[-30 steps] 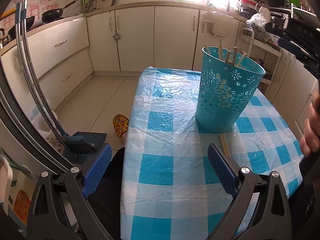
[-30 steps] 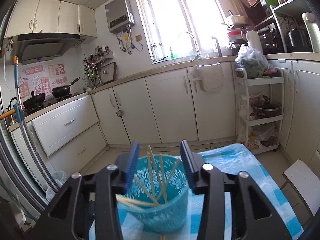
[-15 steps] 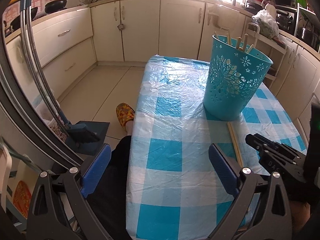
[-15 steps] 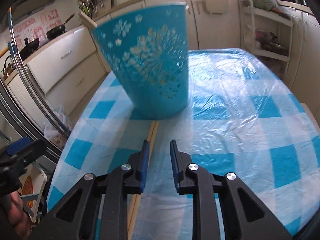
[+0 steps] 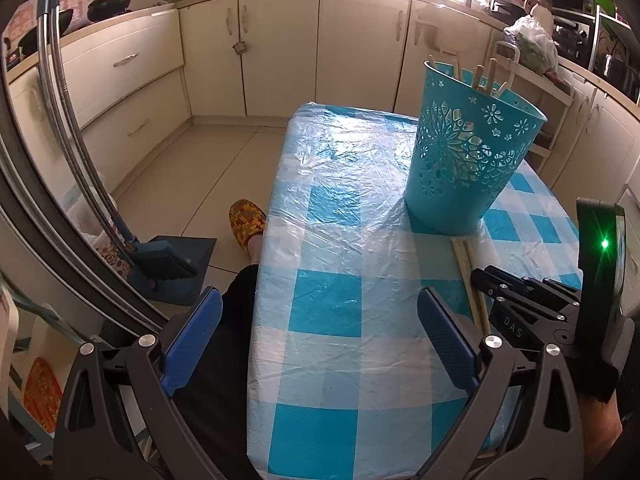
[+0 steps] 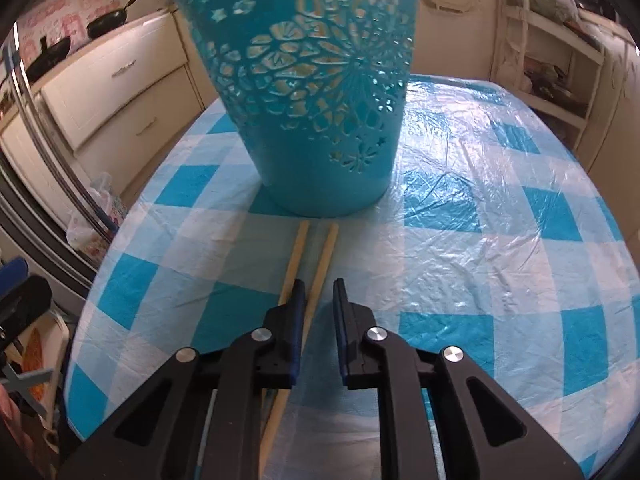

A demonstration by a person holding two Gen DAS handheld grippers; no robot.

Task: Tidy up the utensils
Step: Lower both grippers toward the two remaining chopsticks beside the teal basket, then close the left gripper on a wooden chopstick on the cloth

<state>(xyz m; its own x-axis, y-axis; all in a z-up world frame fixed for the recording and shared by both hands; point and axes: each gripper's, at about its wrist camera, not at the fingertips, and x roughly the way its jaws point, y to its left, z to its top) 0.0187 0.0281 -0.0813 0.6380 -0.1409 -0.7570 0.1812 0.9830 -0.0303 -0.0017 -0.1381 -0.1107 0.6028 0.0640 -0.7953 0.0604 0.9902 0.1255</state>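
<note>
Chopsticks (image 6: pixel 316 264), two pale wooden ones, lie side by side on the checked tablecloth (image 6: pixel 480 240), their far ends just short of the foot of the turquoise basket (image 6: pixel 316 92). That basket is my landmark: it stands upright on the cloth, its cut-out flower pattern facing me, and in the left wrist view more wooden sticks (image 5: pixel 486 74) poke up past its rim.

My right gripper (image 6: pixel 319 300) is low over the cloth on the near side of the basket, pointing toward it. Its jaws have just been closing and now stand narrow. The chopstick nearer the basket's right runs in between the blue pads (image 6: pixel 298 312); the other one passes under the outer side of the left finger. I still see a sliver of gap beside the right pad, so I cannot call it a firm pinch yet.

My left gripper (image 5: pixel 316 340) hangs wide open off to the basket's near left, over the table's edge, with nothing between its fingers (image 5: pixel 448 340). From there I see the right gripper's black body (image 5: pixel 520 292) resting over the pair of chopsticks (image 5: pixel 466 264), just this side of the basket (image 5: pixel 468 152).

Beyond the table edge, left of the basket, a patterned slipper (image 5: pixel 248 220) sits on the floor tiles.
</note>
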